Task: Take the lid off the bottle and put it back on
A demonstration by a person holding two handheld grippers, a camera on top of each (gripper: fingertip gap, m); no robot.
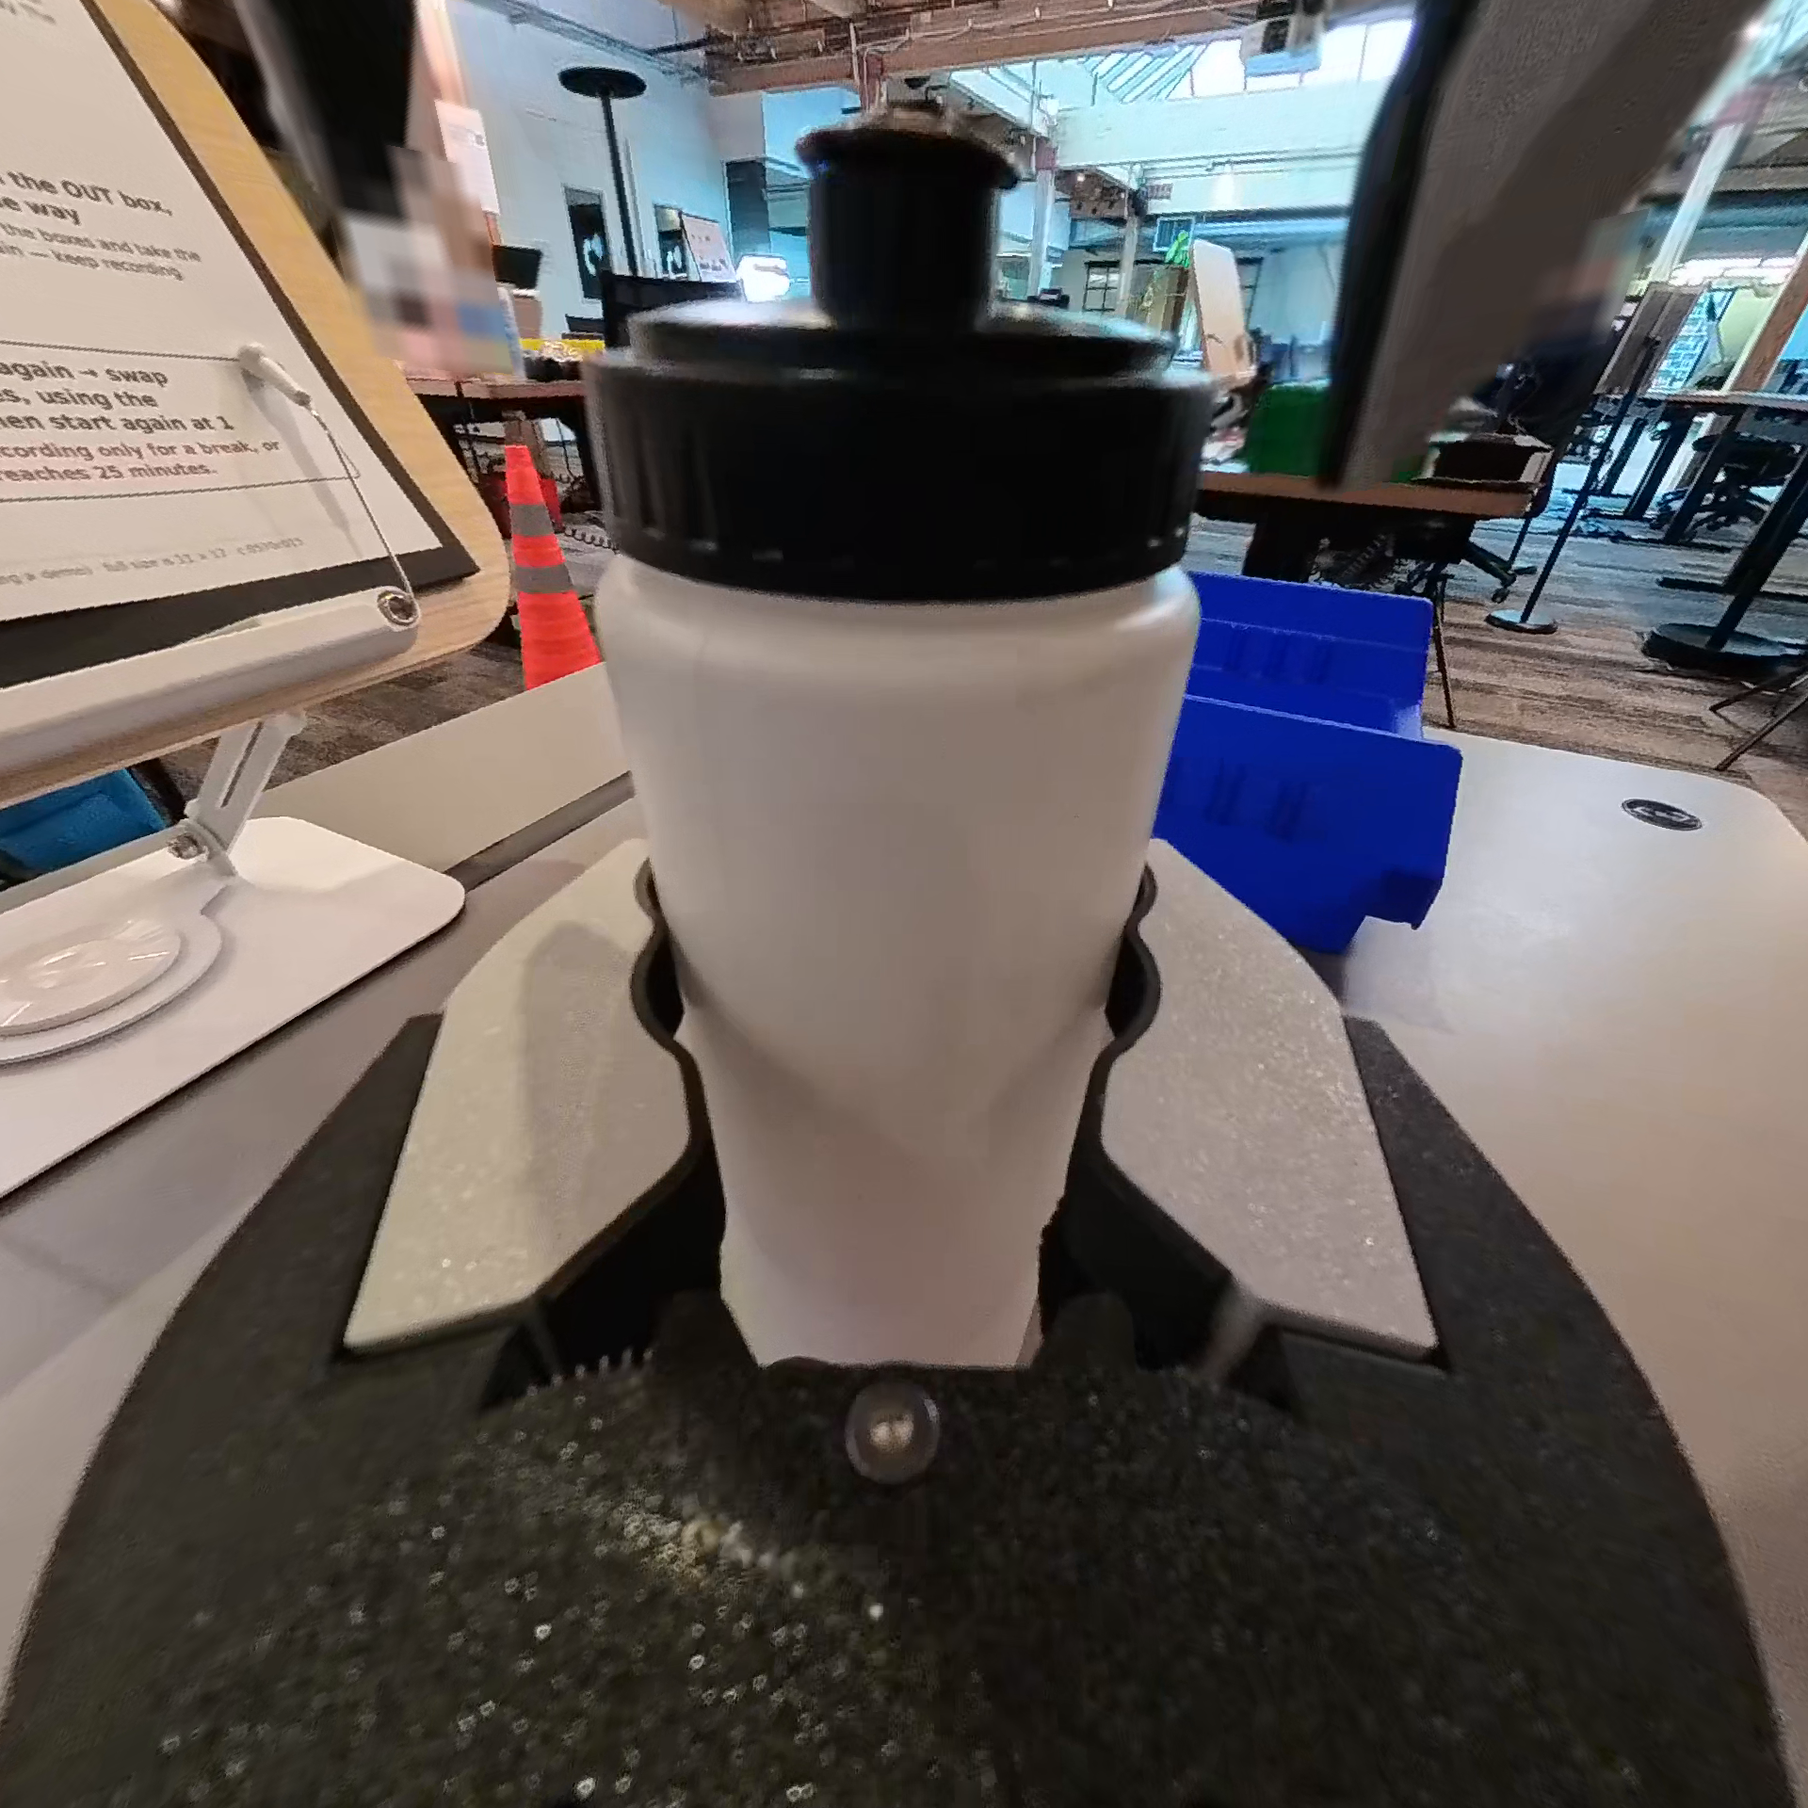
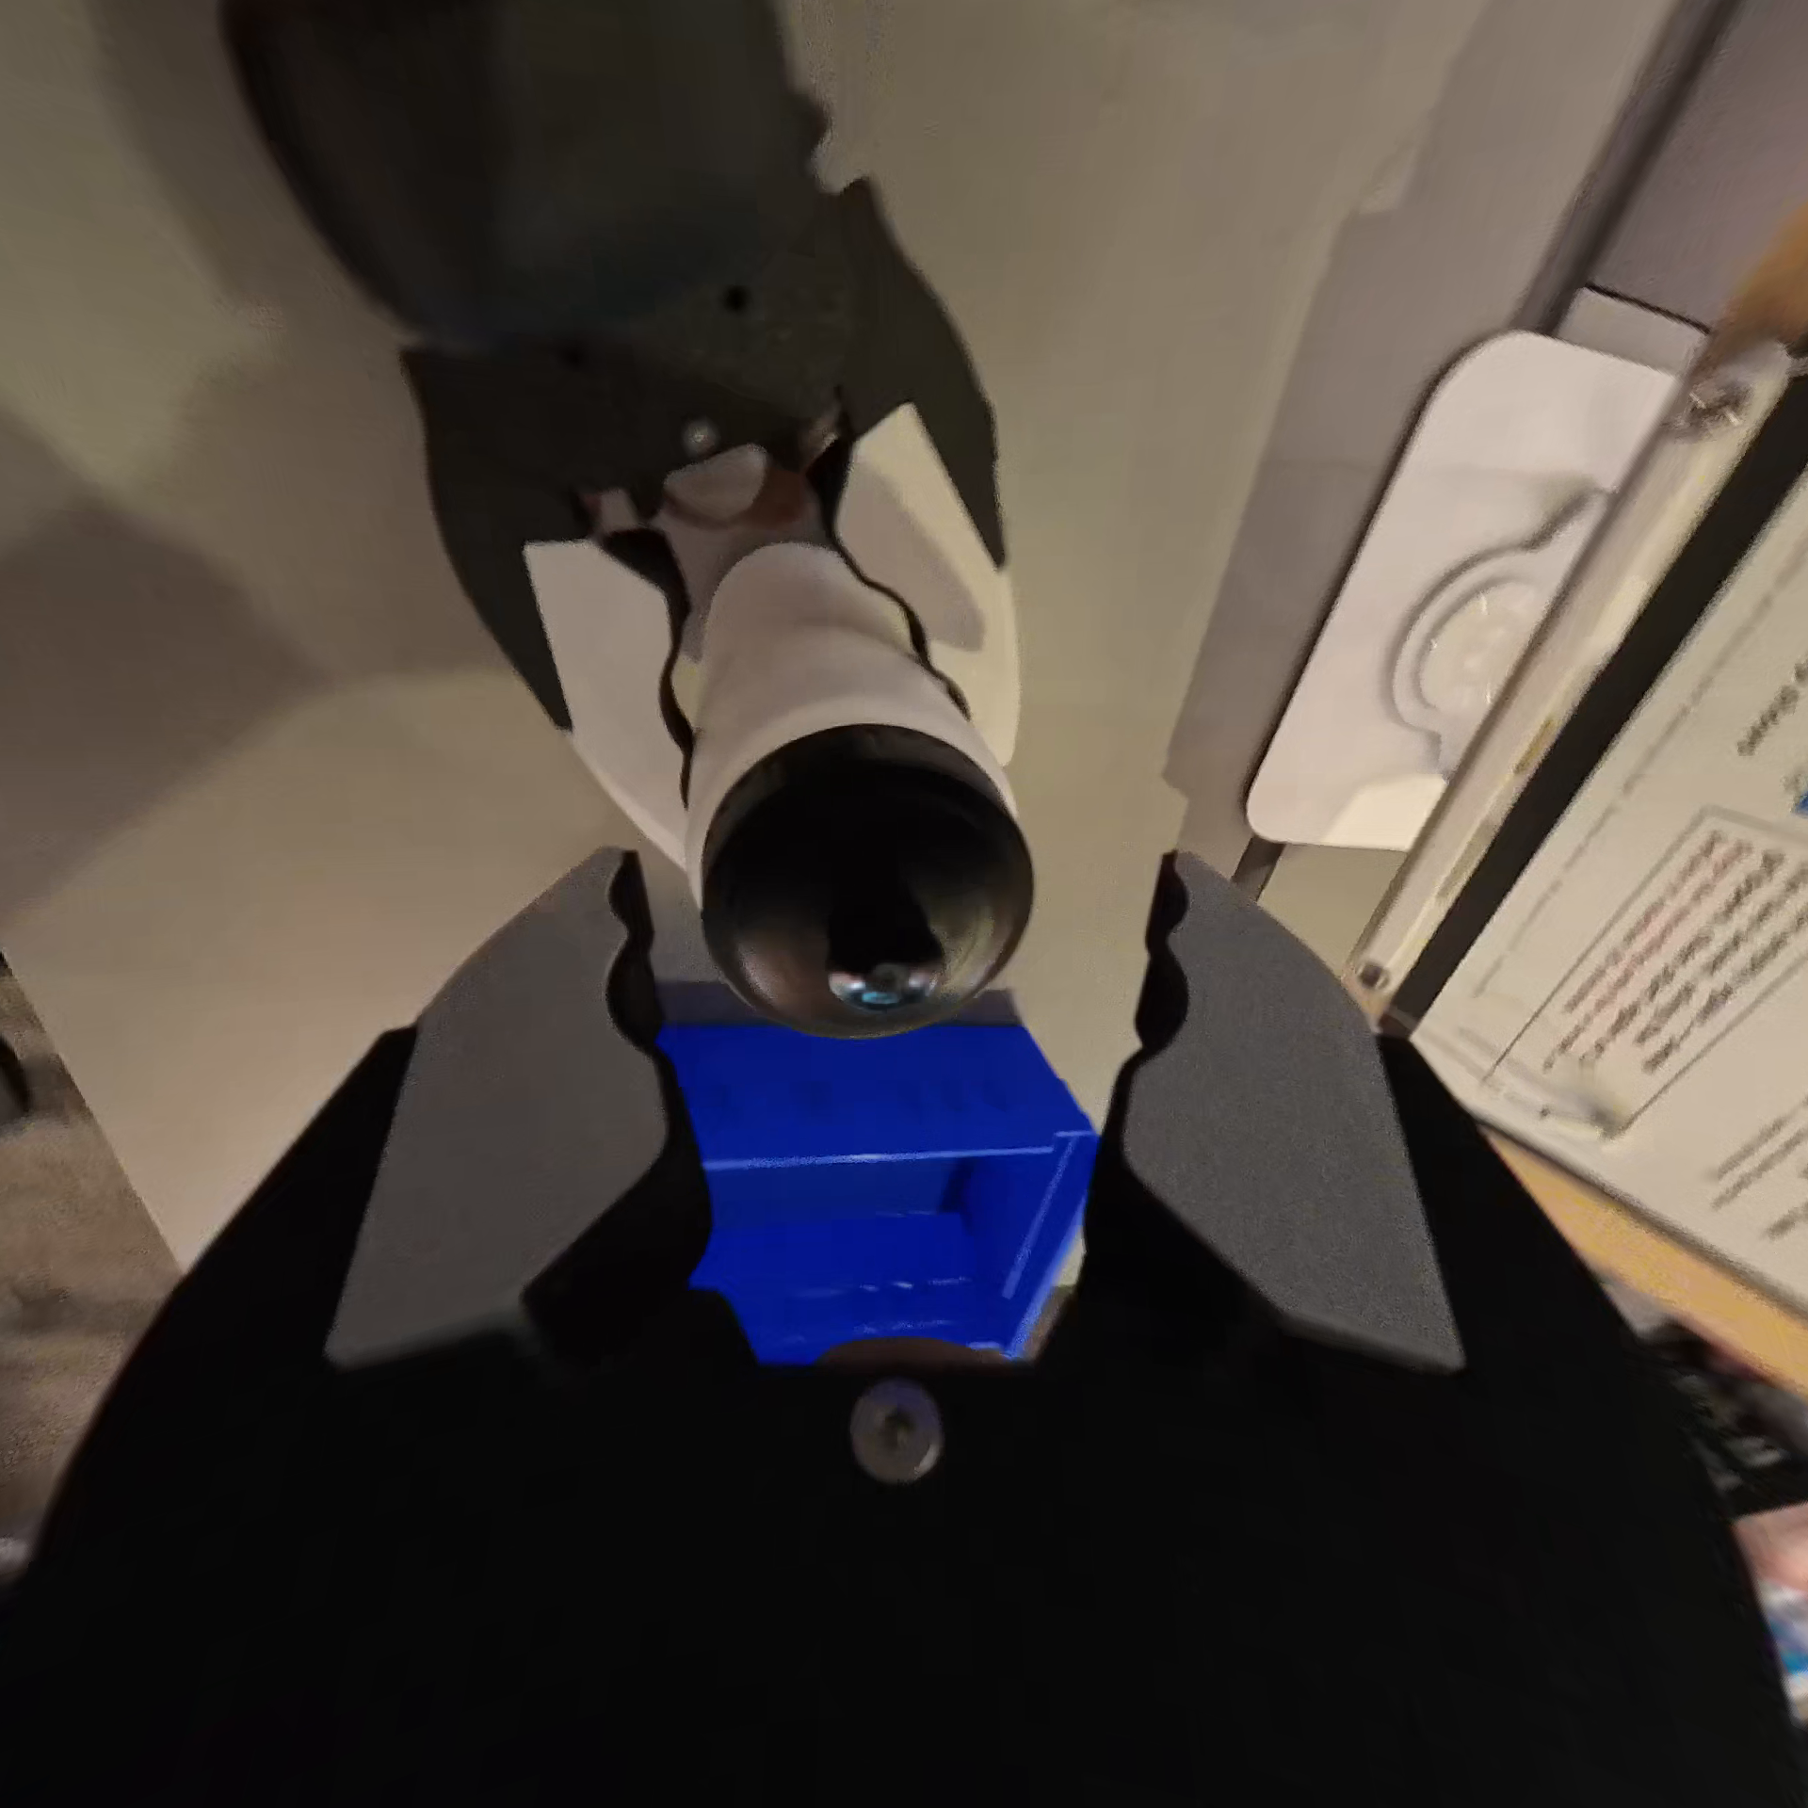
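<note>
Bottle (image 1: 895, 832): one, white, upright above the desk (image 1: 1565, 978), clear of the blue bin (image 1: 1301, 812) at its far edge.
Lid (image 1: 895, 470): one, black, ribbed, seated on the bottle.
Left gripper (image 1: 895, 939): fingers clamp the bottle's body.
Right gripper (image 2: 895, 939): spread wide above the lid, holding nothing.
Handling: probably light, smooth plastic; grip the lid's ribbed skirt.

Grey table (image 1: 1565, 978); blue bin (image 1: 1301, 783); white stand (image 1: 245, 929)

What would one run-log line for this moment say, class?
left gripper: shut on bottle | lid: on | right gripper: open above lid, not touching
</note>
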